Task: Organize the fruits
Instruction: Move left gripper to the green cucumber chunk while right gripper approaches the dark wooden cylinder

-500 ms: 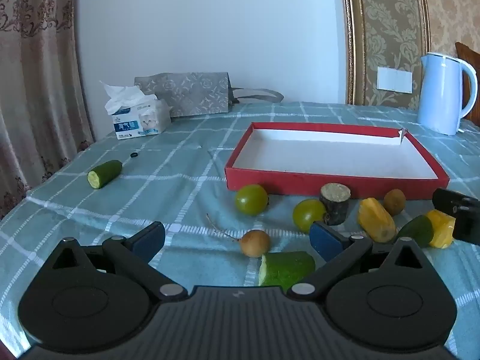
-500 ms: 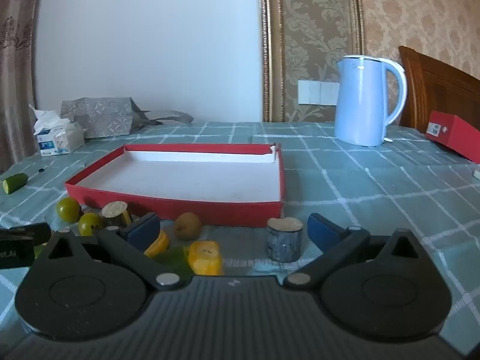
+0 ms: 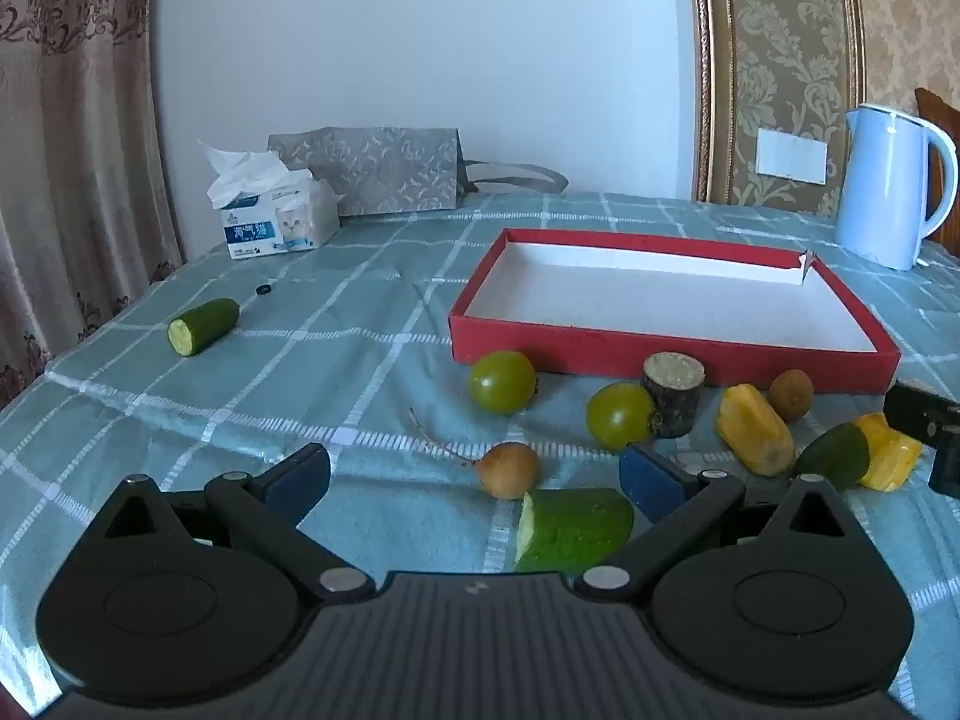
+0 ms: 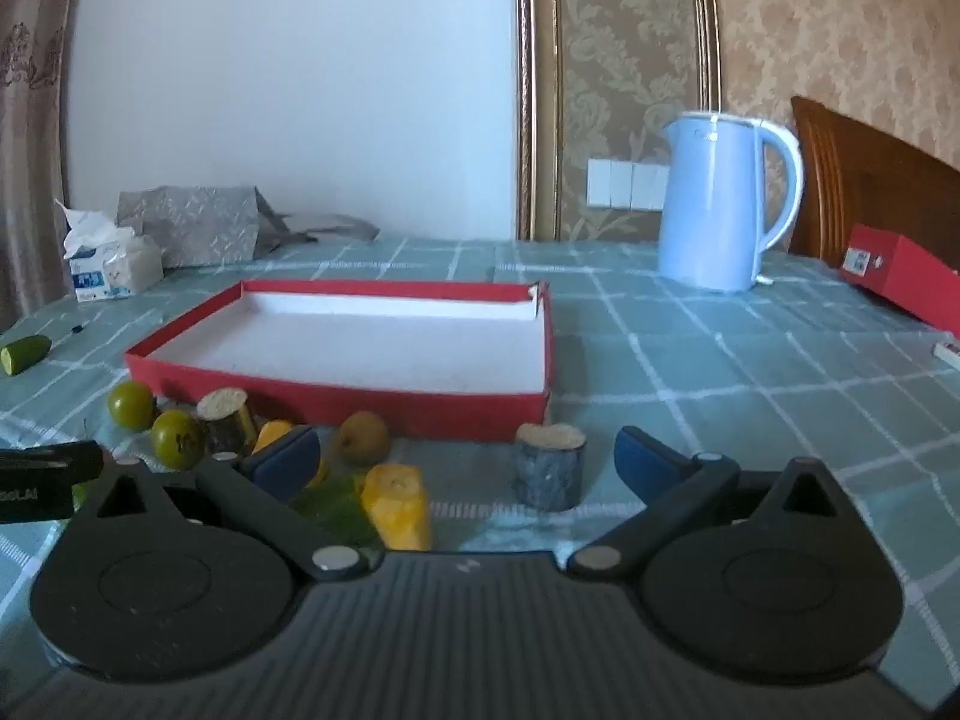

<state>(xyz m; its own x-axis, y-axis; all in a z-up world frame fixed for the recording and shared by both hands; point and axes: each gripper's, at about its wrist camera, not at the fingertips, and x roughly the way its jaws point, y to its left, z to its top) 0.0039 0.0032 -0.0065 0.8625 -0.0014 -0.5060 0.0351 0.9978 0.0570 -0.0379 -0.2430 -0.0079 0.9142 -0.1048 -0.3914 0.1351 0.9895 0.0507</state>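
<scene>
Left wrist view, left to right. A tissue box and a grey paper bag stand at the far edge of the table, well apart from the work; they appear to be bystanders. A lone cucumber piece lies at far left, away from the rest, and will likely need a separate reach.

The left gripper hangs over the cloth with jaws spread wide and nothing between its pads. A second cucumber piece lies just ahead of it, towards the right finger, with a small brown fruit touching or almost touching its cut end. This reads as a hand poised to choose, not yet committed.

The red tray sits beyond, its white floor bare: nothing has been sorted. Along its near wall lie two green round fruits, a dark stump-like piece, a yellow chunk and another brown fruit. The scatter close to the tray suggests it is the intended destination.

Right wrist view. The right gripper is likewise released and empty. A yellow chunk on a green scrap lies inside its span near the left finger; a second stump piece stands upright nearer the right finger. A blue kettle and a red box at far right stand clear of the work.
</scene>
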